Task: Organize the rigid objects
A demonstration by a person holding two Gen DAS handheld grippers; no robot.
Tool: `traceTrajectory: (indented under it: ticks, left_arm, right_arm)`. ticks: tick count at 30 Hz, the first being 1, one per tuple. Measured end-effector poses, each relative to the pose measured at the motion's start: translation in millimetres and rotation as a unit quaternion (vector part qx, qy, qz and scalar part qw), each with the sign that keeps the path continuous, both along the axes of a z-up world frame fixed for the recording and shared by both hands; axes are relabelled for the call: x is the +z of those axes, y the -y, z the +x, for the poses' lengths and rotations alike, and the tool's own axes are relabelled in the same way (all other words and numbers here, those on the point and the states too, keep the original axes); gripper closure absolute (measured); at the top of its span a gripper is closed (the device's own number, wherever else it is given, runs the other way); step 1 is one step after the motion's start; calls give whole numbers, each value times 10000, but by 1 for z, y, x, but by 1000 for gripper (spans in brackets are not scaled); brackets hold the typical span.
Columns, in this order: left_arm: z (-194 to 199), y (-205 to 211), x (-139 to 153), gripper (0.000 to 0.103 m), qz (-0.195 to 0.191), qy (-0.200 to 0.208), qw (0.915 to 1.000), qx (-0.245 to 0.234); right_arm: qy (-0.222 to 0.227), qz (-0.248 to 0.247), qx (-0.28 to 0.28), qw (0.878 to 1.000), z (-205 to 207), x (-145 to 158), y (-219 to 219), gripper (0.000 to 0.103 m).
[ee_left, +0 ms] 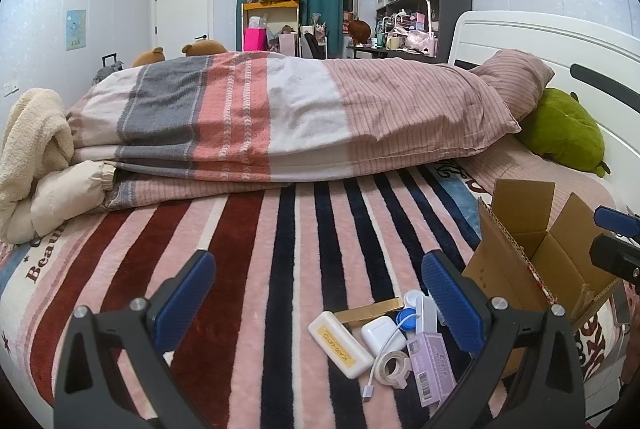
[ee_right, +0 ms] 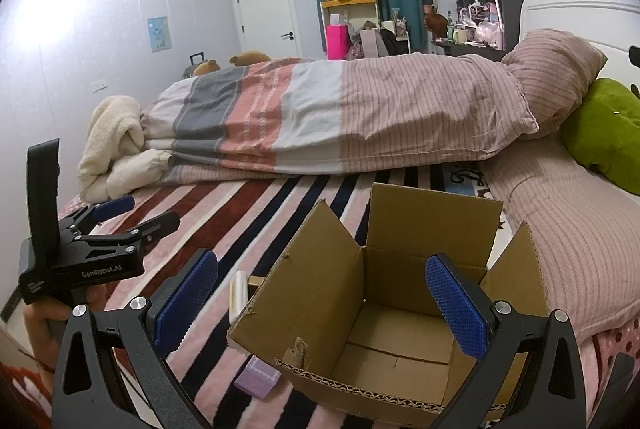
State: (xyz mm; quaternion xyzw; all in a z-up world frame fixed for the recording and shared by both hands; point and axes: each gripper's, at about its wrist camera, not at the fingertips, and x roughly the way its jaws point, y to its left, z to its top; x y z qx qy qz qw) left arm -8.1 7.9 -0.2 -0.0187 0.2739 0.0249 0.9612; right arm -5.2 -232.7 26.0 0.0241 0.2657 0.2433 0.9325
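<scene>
- Clutter of small rigid items lies in the lower middle of the left wrist view on the striped blanket [ee_left: 280, 249]: a white case with a yellow label [ee_left: 340, 344], a white earbud case [ee_left: 383, 335], a gold bar [ee_left: 370, 310], a tape roll [ee_left: 394, 369], a white cable [ee_left: 374, 375], a lilac box [ee_left: 432, 365] and a blue-and-white contact lens case [ee_left: 408, 311].
- Items touch or overlap one another; the pile sits just left of the cardboard box [ee_right: 400, 329].
- Cardboard box stands open, flaps up, in the lower middle of the right wrist view; nothing shows inside it.
- Left gripper [ee_left: 318, 303] hovers over the pile, jaws wide apart, holding nothing.
- Right gripper [ee_right: 322, 303] hangs above the box mouth, jaws wide apart, holding nothing.
- Folded duvet [ee_left: 280, 117] fills mid-frame; a green plush [ee_left: 560, 129] lies at right.
</scene>
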Motion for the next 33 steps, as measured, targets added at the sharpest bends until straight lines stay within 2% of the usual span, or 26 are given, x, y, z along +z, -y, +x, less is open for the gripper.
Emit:
traceTrajectory:
  ticks: [12, 20, 24, 26, 31, 33]
  left_arm:
    - [0, 0, 0, 0, 1, -1, 10000, 4]
    - [0, -3, -2, 0, -42, 6, 10000, -60]
    - [-3, -13, -3, 0, -90, 11, 9997, -213]
    - [-4, -21, -5, 0, -113, 22, 9997, -235]
    - [-8, -43, -17, 0, -19, 0, 9999, -111]
    - [-8, -52, -26, 0, -89, -81, 9998, -158]
  right_arm:
    - [18, -3, 24, 10000, -1, 0, -1, 0]
    - [207, -217, 77, 9995, -23, 0, -18, 0]
    - [320, -364, 284, 9984, -38, 4, -30, 16]
    - [312, -371, 470, 9977, -47, 4, -41, 29]
    - [-296, -394, 1181, 9918, -55, -19, -76, 66]
    - [-459, -573, 1384, 9877, -57, -32, -92, 68]
